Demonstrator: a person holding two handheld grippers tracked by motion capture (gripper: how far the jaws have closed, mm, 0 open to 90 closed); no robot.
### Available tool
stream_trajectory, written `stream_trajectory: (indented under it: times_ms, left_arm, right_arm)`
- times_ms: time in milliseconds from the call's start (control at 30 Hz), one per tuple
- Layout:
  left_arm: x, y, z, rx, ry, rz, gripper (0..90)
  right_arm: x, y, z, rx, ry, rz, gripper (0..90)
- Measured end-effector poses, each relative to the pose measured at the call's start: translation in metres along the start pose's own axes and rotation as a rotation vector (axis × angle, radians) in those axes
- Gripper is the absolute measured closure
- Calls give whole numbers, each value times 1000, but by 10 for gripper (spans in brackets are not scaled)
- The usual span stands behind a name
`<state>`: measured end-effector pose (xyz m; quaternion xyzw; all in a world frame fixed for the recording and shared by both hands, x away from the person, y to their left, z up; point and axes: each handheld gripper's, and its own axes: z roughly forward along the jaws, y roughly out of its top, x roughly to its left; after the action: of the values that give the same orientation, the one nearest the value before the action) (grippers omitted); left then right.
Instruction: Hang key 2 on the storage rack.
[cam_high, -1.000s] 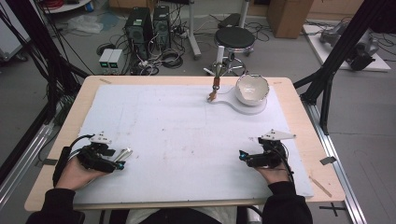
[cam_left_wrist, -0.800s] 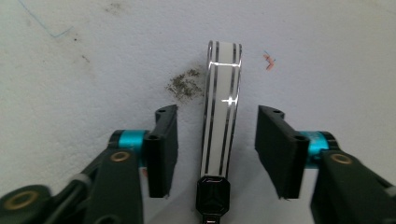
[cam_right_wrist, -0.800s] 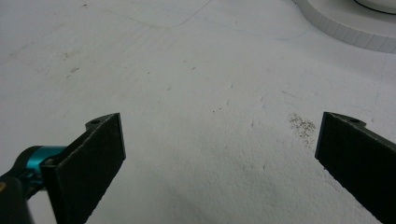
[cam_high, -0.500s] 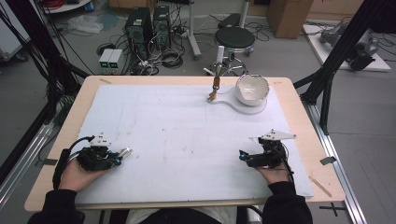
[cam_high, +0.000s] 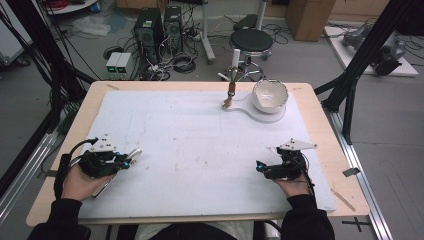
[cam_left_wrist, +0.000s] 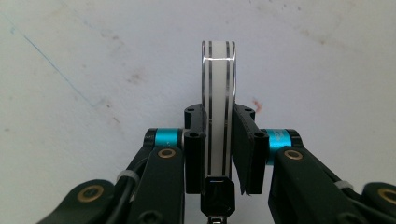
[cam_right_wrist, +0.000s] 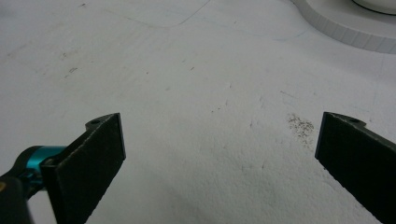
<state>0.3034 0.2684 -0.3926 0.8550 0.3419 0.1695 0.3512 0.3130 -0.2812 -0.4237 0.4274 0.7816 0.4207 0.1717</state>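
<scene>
Between the jaws of the left gripper (cam_left_wrist: 218, 149), a flat white handle with dark stripes (cam_left_wrist: 218, 93) is being pinched on its two broad faces, so it is not turning in the grip. It is pointing forward over the white mat (cam_high: 200, 145), at the near left part of the table. At the near right, the right gripper (cam_right_wrist: 219, 158) is resting with its jaws spread wide and holding nothing, probably waiting. Far away, a white bowl (cam_high: 270, 95) is sitting on a white board (cam_high: 260, 114).

The left gripper (cam_high: 131, 156) (clamped on its white striped piece (cam_left_wrist: 218, 107)) has drawn slightly back toward the person.
</scene>
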Motion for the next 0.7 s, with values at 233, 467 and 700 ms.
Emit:
stream_trajectory:
  times_ms: [233,467,700]
  left_arm:
    - [3,24,-5,-45,-5,21,752]
    - [9,50,-6,-101,4,31,752]
    - [17,88,-4,-164,44,42,753]
  right_arm:
    - [0,0,0,2,-2,-1,7]
    - [0,0,0,3,-3,1,7]
    - [-1,0,1,1,-7,0,7]
